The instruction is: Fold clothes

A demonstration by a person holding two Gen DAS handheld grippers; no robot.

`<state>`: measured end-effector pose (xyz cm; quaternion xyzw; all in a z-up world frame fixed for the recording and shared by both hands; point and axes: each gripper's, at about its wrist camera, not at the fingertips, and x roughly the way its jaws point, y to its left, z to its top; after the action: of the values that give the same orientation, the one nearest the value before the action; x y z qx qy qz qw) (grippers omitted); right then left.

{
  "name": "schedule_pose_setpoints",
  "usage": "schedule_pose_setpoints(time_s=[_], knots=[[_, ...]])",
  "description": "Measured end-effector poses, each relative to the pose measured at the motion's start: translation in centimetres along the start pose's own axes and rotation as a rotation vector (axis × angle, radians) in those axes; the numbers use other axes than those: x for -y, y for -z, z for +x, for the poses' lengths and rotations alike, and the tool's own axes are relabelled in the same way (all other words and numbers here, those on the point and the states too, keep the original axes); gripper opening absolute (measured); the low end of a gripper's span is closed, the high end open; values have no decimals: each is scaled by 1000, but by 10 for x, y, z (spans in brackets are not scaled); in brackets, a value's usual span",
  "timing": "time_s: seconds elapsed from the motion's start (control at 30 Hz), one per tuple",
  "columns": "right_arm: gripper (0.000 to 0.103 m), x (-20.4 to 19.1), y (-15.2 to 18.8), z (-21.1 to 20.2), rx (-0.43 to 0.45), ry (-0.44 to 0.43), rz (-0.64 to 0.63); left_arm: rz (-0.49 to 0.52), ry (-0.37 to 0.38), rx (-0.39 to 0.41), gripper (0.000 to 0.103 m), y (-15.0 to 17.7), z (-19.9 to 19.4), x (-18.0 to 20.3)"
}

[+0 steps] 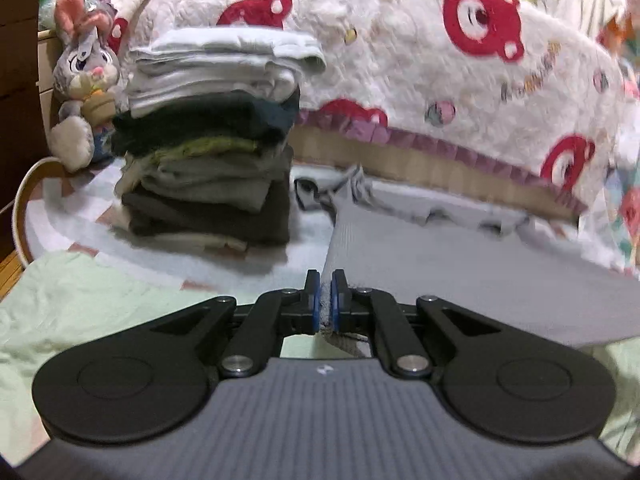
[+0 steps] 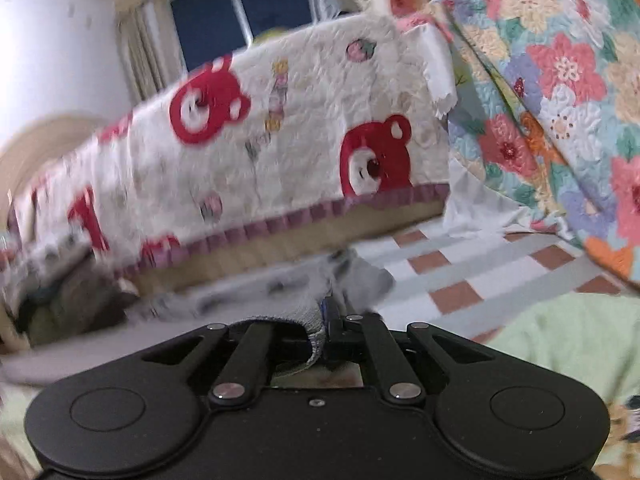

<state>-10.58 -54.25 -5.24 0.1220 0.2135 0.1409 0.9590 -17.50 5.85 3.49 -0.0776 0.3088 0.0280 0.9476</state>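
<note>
A grey ribbed garment (image 1: 460,276) lies stretched over the bed, its far end patterned in black and white. My left gripper (image 1: 326,296) is shut on the garment's near left edge, with cloth pinched between the blue pads. A tall stack of folded clothes (image 1: 212,140) stands to the left of it. In the right wrist view the same grey garment (image 2: 248,304) runs off to the left, blurred. My right gripper (image 2: 325,312) is shut on its ribbed hem, and the left finger is hidden under the cloth.
A white fleece blanket with red bears (image 1: 440,60) hangs over a rail behind the garment. A plush rabbit (image 1: 86,76) sits left of the stack. A floral quilt (image 2: 560,100) rises at the right. The checkered sheet (image 2: 472,272) and a pale green cover (image 1: 80,304) lie underneath.
</note>
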Motion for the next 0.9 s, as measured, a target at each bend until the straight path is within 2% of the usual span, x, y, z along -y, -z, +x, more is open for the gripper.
schedule_pose_setpoints(time_s=[0.1, 0.23, 0.37, 0.53, 0.67, 0.73, 0.83, 0.9], knots=[[6, 15, 7, 4, -66, 42, 5, 23, 28, -53, 3, 16, -1, 4], [6, 15, 7, -10, -75, 54, -23, 24, 73, -26, 3, 17, -28, 13], [6, 15, 8, -25, -83, 67, -50, 60, 37, -49, 3, 21, -39, 18], [6, 15, 8, -43, -93, 82, -85, 24, 1, -165, 3, 43, -41, 10], [5, 24, 16, -43, -158, 101, -72, 26, 15, -224, 3, 54, -43, 15], [5, 21, 19, -47, -164, 104, -85, 31, 15, -236, 3, 56, -43, 18], [5, 14, 24, -47, -182, 104, -104, 16, -21, -268, 3, 58, -38, 18], [5, 20, 37, -38, -250, 129, -143, 25, -46, -324, 3, 66, -28, 20]])
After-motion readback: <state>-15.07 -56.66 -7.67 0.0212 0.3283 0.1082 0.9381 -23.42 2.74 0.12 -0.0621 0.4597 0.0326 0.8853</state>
